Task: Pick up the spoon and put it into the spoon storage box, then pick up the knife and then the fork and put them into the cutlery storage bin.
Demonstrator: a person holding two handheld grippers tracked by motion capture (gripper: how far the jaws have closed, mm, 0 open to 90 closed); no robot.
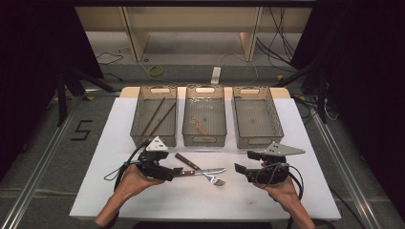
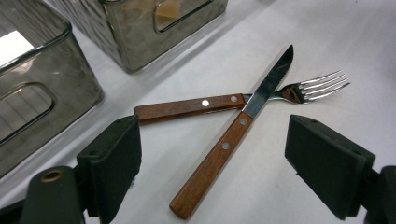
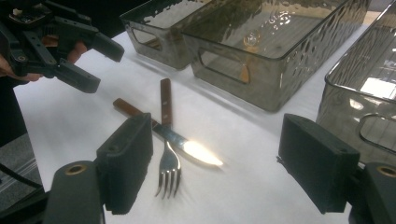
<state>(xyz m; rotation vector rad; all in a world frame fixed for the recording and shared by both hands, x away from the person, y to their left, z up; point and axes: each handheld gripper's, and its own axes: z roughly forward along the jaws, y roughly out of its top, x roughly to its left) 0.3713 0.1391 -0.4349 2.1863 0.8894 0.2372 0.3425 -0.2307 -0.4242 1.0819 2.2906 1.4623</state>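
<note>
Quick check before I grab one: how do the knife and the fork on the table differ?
The knife ends in a single flat pointed blade; the fork ends in shiny tines. The knife lies on top, crossing over the fork's neck, while the fork rests flat on the table beneath it. In the left gripper view the knife's handle points toward the camera and the fork's runs sideways. Both have riveted brown wooden handles.

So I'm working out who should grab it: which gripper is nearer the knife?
Left. The left gripper sits open right at the knife handle's end, not touching it. The right gripper, also open, is off past the blade tip and the fork.
</note>
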